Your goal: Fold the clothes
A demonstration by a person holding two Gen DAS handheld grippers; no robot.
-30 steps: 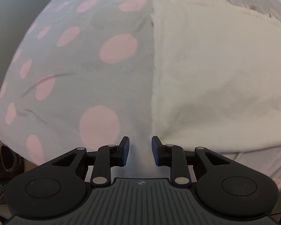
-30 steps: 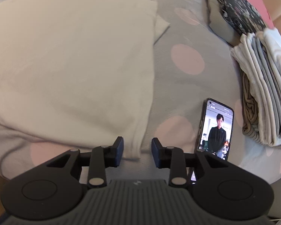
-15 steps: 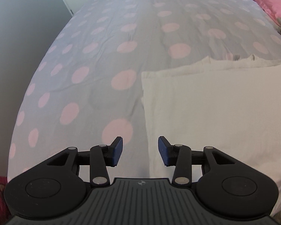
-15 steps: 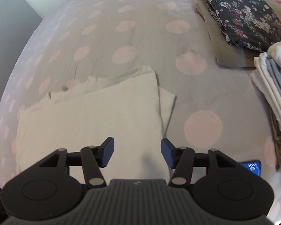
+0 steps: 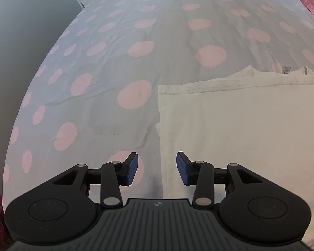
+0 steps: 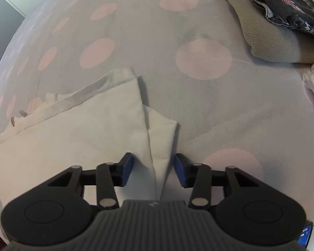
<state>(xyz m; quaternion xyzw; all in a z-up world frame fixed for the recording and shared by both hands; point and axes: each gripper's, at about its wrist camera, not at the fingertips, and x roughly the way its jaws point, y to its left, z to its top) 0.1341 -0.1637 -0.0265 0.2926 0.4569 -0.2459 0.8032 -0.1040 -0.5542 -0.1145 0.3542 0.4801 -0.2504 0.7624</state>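
The cream garment lies half-folded on the dotted bed. The left gripper hangs half-open and empty at its edge; the right gripper is closing around the side flap. Next, I think, both must pinch the edges.

Cream shirt; grey bedsheet, pink dots; black floral garment.

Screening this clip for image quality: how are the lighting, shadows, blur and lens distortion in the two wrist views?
Left wrist view: soft even light, no glare, sharp; the fisheye bows the polka-dot bedspread into a dome, and corners go dark. Right wrist view: equally soft light, the white garment casts a faint shadow along its folded edge, the floral fabric smears slightly near the rim.
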